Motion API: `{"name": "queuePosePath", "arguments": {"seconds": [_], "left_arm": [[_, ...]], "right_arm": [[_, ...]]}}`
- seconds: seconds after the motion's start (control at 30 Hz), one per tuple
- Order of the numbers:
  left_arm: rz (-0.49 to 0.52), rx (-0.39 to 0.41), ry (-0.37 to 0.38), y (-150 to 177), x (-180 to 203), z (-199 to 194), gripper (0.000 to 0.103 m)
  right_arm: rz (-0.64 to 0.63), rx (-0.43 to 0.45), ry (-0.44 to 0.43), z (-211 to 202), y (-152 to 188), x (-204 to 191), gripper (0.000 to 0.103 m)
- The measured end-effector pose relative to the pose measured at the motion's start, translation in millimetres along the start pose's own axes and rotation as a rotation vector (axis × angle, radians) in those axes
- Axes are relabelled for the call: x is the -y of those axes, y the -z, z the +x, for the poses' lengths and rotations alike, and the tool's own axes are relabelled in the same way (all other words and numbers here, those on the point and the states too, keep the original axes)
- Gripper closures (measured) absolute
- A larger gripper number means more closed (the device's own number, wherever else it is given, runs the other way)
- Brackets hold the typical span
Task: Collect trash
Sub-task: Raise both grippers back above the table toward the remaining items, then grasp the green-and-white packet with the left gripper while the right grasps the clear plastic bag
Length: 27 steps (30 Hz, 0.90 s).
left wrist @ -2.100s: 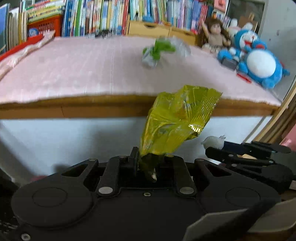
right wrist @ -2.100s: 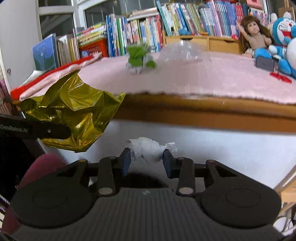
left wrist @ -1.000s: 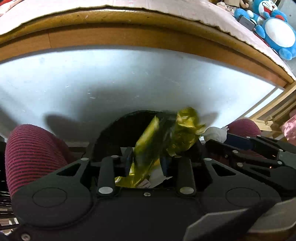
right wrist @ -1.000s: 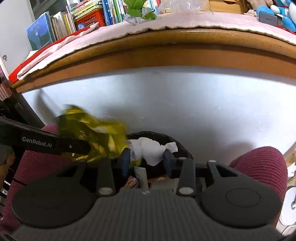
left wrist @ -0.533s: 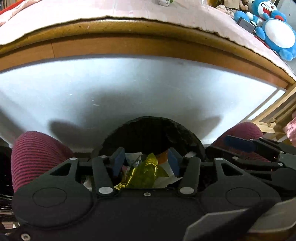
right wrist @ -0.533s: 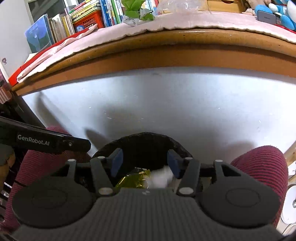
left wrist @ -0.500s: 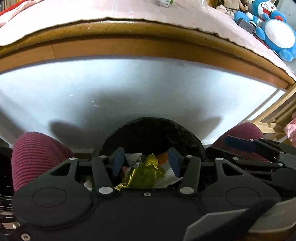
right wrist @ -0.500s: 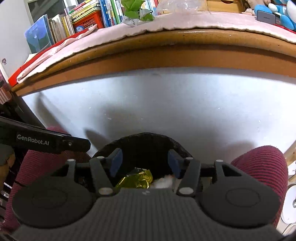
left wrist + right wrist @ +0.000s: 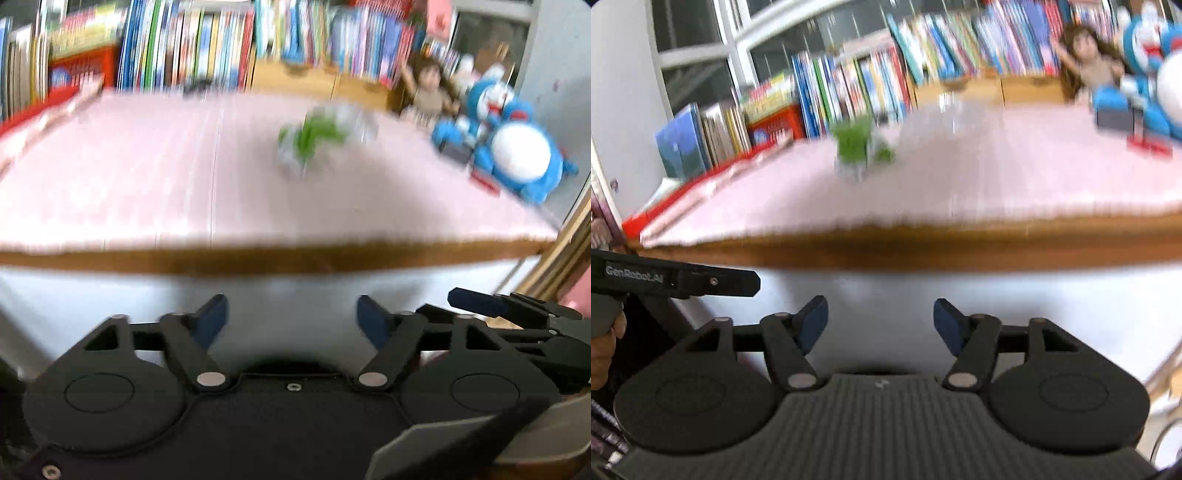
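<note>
Left wrist view: my left tongs (image 9: pixel 291 321) are spread and empty, facing the worktop (image 9: pixel 184 177), where a green wrapper (image 9: pixel 310 142) lies well ahead. I judge I'm between pickups. Right wrist view: right tongs (image 9: pixel 880 325) likewise spread, empty; wrapper (image 9: pixel 858 151) blurred. Next I'd reach forward over the edge.

Both wrist cameras sit low, just below the near wooden edge of the bench (image 9: pixel 258 258), and face forward and slightly up across its pink cover toward the far row of books (image 9: pixel 192 48). The left view looks from the left side, with the right claw (image 9: pixel 476 300) showing at its right edge; the right view looks from the right, with the left claw (image 9: pixel 713 282) showing at its left edge. Both views are blurred and share the green-and-clear wrapper (image 9: pixel 314 140) on the bench and the blue plush toy (image 9: pixel 517 158) at far right.
</note>
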State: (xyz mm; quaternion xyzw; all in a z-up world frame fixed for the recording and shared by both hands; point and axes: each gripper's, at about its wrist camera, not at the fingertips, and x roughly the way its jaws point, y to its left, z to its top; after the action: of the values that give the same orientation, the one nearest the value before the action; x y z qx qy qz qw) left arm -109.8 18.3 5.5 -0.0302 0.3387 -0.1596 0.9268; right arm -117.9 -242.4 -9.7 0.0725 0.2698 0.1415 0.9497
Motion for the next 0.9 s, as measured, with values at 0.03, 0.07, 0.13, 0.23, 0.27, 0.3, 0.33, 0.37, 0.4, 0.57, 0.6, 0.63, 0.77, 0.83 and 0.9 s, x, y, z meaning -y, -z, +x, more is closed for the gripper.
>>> {"name": "queuePosePath", "arguments": {"seconds": [0.03, 0.07, 0.13, 0.23, 0.27, 0.3, 0.33, 0.37, 0.4, 0.57, 0.6, 0.63, 0.77, 0.83, 0.9], "left_arm": [[0.013, 0.04, -0.003, -7, 2, -2, 0.018], [0.026, 0.072, -0.01, -15, 4, -2, 0.018], [0.04, 0.114, -0.029, -35, 7, 0, 0.018], [0.038, 0.16, -0.034, -57, 8, 10, 0.016], [0.036, 0.166, -0.036, -63, 8, 14, 0.016], [0.033, 0.171, -0.038, -67, 6, 18, 0.016], [0.033, 0.178, -0.041, -71, 6, 21, 0.016], [0.034, 0.182, -0.043, -72, 5, 23, 0.016], [0.036, 0.185, -0.046, -75, 4, 25, 0.016], [0.03, 0.176, -0.048, -75, -5, 38, 0.016], [0.03, 0.177, -0.048, -75, -6, 39, 0.016], [0.032, 0.18, -0.048, -76, -6, 41, 0.016], [0.03, 0.193, -0.046, -83, -8, 46, 0.015], [0.028, 0.198, -0.046, -86, -9, 49, 0.015], [0.031, 0.206, -0.043, -87, -7, 49, 0.015]], "right_arm": [[-0.02, 0.023, 0.006, -1, -6, 0, 0.022], [-0.041, 0.042, 0.009, 0, -11, 0, 0.02], [-0.071, 0.065, 0.02, 4, -21, -1, 0.019], [-0.084, 0.075, 0.024, 12, -29, 2, 0.018], [-0.083, 0.074, 0.027, 15, -30, 3, 0.018], [-0.082, 0.073, 0.028, 17, -31, 5, 0.018], [-0.079, 0.072, 0.034, 19, -31, 7, 0.018], [-0.074, 0.073, 0.036, 20, -30, 9, 0.018], [-0.065, 0.073, 0.036, 21, -30, 11, 0.017], [-0.018, 0.076, 0.044, 25, -33, 26, 0.017], [-0.022, 0.08, 0.05, 25, -35, 28, 0.017], [-0.028, 0.085, 0.055, 25, -38, 29, 0.017], [-0.013, 0.105, 0.056, 28, -52, 36, 0.016], [0.062, 0.124, 0.036, 30, -62, 48, 0.016], [0.1, 0.15, 0.04, 30, -73, 57, 0.016]]}}
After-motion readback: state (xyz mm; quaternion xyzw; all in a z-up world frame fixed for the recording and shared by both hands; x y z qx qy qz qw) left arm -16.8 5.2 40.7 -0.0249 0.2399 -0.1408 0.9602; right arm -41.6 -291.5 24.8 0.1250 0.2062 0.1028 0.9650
